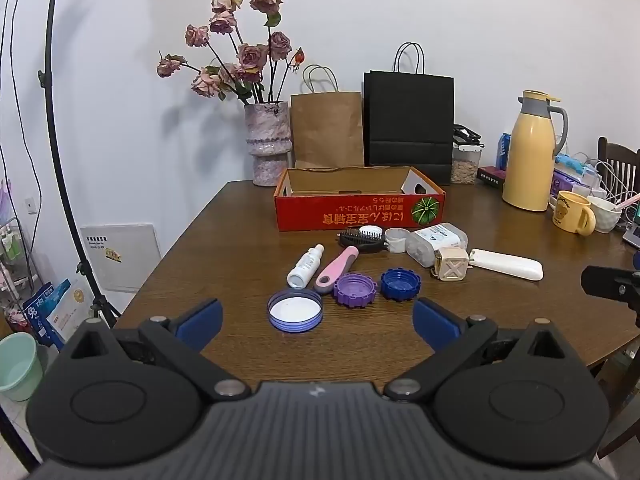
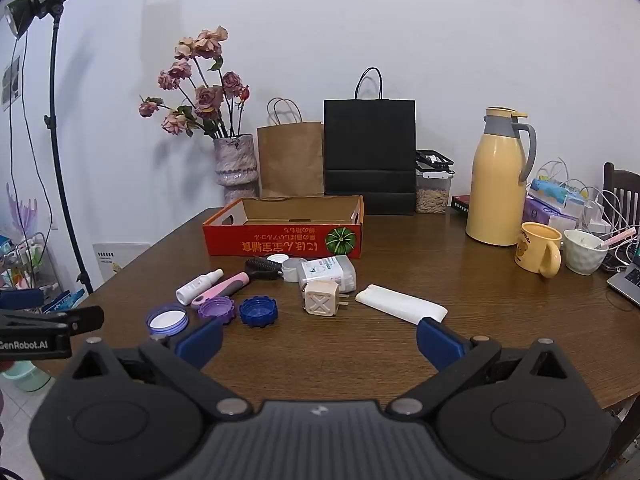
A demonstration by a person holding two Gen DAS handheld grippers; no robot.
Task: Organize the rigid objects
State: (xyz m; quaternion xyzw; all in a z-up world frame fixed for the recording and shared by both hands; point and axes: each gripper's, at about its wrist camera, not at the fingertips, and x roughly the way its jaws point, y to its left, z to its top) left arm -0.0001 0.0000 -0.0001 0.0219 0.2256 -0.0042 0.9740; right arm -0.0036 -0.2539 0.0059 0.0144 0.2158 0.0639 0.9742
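Note:
A red cardboard box (image 1: 360, 210) (image 2: 280, 240) stands empty on the brown table. In front of it lie a blue-rimmed lid (image 1: 295, 310) (image 2: 167, 319), a purple cap (image 1: 355, 289) (image 2: 216, 309), a blue cap (image 1: 400, 283) (image 2: 259, 310), a pink-handled brush (image 1: 336, 266) (image 2: 224, 286), a small white bottle (image 1: 306, 265) (image 2: 199, 281), a beige plug cube (image 1: 450, 263) (image 2: 321, 298), a clear plastic container (image 1: 436, 240) (image 2: 328, 273) and a long white case (image 1: 507, 263) (image 2: 400, 303). My left gripper (image 1: 318, 320) is open just short of the lid. My right gripper (image 2: 320, 340) is open, nothing between its fingers.
A vase of dried roses (image 1: 268, 140), a brown paper bag (image 1: 326, 128) and a black bag (image 1: 408, 120) stand behind the box. A yellow thermos (image 1: 530, 152), yellow mug (image 1: 572, 212), white bowl (image 2: 584, 250) and cables crowd the right side. A light stand (image 1: 60, 140) stands at left.

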